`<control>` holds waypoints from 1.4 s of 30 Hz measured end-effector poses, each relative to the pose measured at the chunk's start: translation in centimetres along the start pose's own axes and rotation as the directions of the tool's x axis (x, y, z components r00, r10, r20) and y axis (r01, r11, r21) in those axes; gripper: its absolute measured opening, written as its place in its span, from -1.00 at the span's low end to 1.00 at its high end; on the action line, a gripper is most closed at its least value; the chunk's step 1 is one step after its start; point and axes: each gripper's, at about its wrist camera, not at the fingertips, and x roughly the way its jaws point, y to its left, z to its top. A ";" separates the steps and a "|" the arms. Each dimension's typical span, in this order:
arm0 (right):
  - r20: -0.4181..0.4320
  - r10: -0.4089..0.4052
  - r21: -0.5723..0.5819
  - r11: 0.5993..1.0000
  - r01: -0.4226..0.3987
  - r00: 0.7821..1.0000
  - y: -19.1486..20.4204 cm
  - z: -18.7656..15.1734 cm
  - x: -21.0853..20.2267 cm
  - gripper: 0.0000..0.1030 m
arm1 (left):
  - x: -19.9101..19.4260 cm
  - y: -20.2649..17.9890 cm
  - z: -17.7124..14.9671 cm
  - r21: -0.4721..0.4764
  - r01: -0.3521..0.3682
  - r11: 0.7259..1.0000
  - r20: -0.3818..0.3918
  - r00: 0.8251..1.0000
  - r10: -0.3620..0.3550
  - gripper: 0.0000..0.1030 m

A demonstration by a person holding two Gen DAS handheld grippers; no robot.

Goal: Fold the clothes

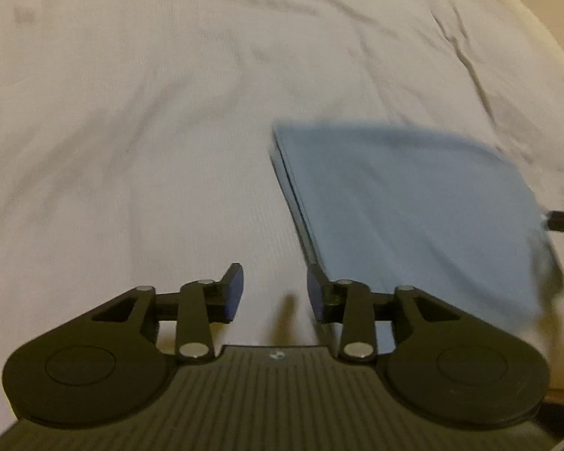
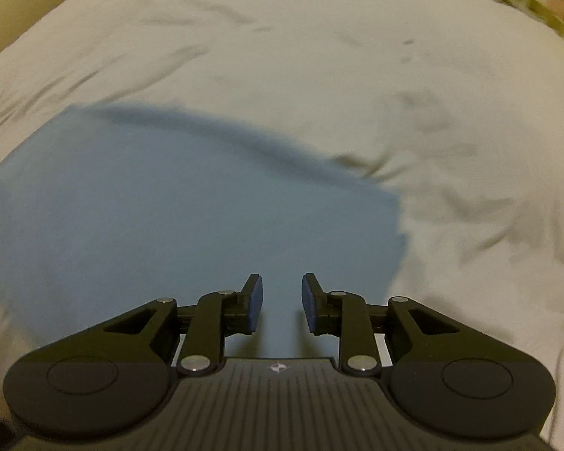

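While jaws gape, blue garment [image 1: 413,206] (seemingly folded) lies flat.

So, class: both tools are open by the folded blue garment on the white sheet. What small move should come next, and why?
Probably draw both tools back. The blue garment already lies folded with stacked edges, and the left tool and right tool are open, gripping nothing.

Bedsheet [image 1: 131,131] left bare – only folded blue garment [image 1: 413,203] obstructs.
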 end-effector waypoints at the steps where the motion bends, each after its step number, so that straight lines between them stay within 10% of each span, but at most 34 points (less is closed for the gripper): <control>1: -0.012 0.013 -0.019 1.000 -0.013 1.000 1.1 -0.8 -0.2 -0.44 | -0.2 -0.1 -1.5 -0.025 0.033 0.999 -0.019 0.999 -0.033 -0.32; 9: -0.052 0.022 -0.283 0.958 -0.036 0.998 8.9 -5.2 -1.4 -0.15 | 2.5 -0.5 -7.3 -0.211 0.209 0.955 -0.079 0.970 -0.229 -0.22; 11: -0.057 -0.003 -0.332 0.943 -0.016 0.998 9.7 -5.8 -1.3 -0.12 | 2.9 -0.1 -7.6 -0.263 0.236 0.935 -0.058 0.964 -0.260 -0.35; 13: -0.064 -0.040 -0.393 0.919 0.011 0.997 10.4 -6.5 -1.0 -0.11 | 2.9 0.3 -7.8 -0.284 0.255 0.924 -0.039 0.960 -0.277 -0.95; 18: -0.047 -0.152 -0.515 0.851 0.106 0.987 10.5 -9.1 -0.4 -0.03 | 0.8 -0.8 -7.8 -0.055 0.070 0.996 -0.073 0.995 -0.074 -1.00; 22: -0.008 -0.193 -0.534 0.830 0.159 0.981 10.1 -10.6 -0.6 0.24 | -0.8 -3.4 -8.4 0.232 -0.085 0.969 -0.050 0.994 0.100 -0.91; 26: 0.069 -0.243 -0.608 0.759 0.234 0.968 10.9 -12.1 -0.2 0.32 | -1.0 -8.7 -9.6 0.568 -0.200 0.798 0.074 0.979 0.192 -0.44; 32: 0.155 -0.311 -0.759 0.569 0.315 0.938 12.2 -14.7 2.6 0.22 | 3.9 -15.9 -14.1 0.905 -0.282 0.319 0.208 0.946 0.247 -0.23; 35: 0.209 -0.342 -0.771 0.518 0.369 0.916 11.4 -15.5 2.8 0.06 | 6.3 -16.7 -15.4 0.932 -0.328 0.152 0.268 0.910 0.318 -0.21; 38: 0.213 -0.385 -0.763 0.509 0.399 0.898 9.6 -15.8 3.0 -0.25 | 7.0 -16.4 -15.6 0.926 -0.365 0.098 0.312 0.885 0.346 -0.32; 42: 0.190 -0.421 -0.762 0.507 0.403 0.887 6.5 -16.3 3.7 -1.00 | 7.6 -15.6 -14.9 0.923 -0.369 0.111 0.302 0.872 0.386 -0.80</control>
